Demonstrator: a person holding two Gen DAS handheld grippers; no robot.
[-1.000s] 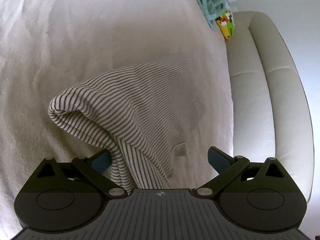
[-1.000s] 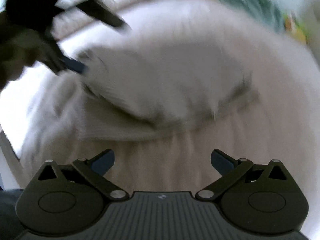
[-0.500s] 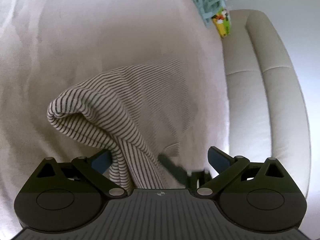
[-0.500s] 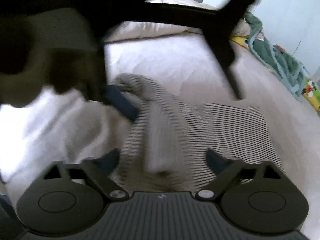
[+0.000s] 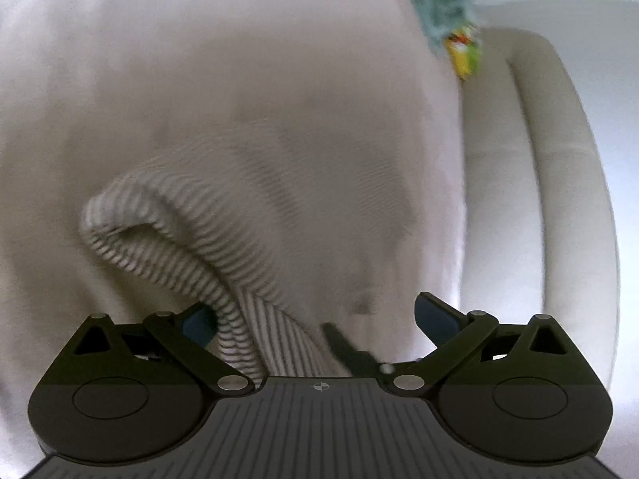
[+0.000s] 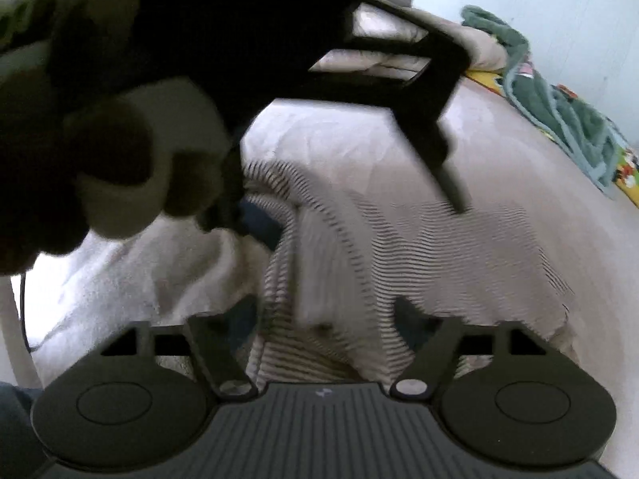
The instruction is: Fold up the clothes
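A grey-and-white striped garment (image 5: 247, 215) lies on the pale blanket (image 5: 199, 60); one fold is lifted and drapes over my left gripper's left finger. My left gripper (image 5: 315, 319) is open, jaws wide, with cloth between them. In the right wrist view the same garment (image 6: 399, 247) spreads ahead. My right gripper (image 6: 327, 315) is open with a fold of the garment between its fingers. The left gripper (image 6: 359, 92) and the gloved hand holding it hang close above, top left.
A cream sofa arm (image 5: 539, 199) runs along the right in the left wrist view. A green towel (image 6: 559, 107) and a yellow patterned item (image 6: 627, 175) lie at the blanket's far right edge. A white leg (image 6: 16, 339) stands at lower left.
My right gripper has swung in close under the left one and over the garment. A dark finger of it now shows between the left gripper's jaws. The lifted fold stays draped.
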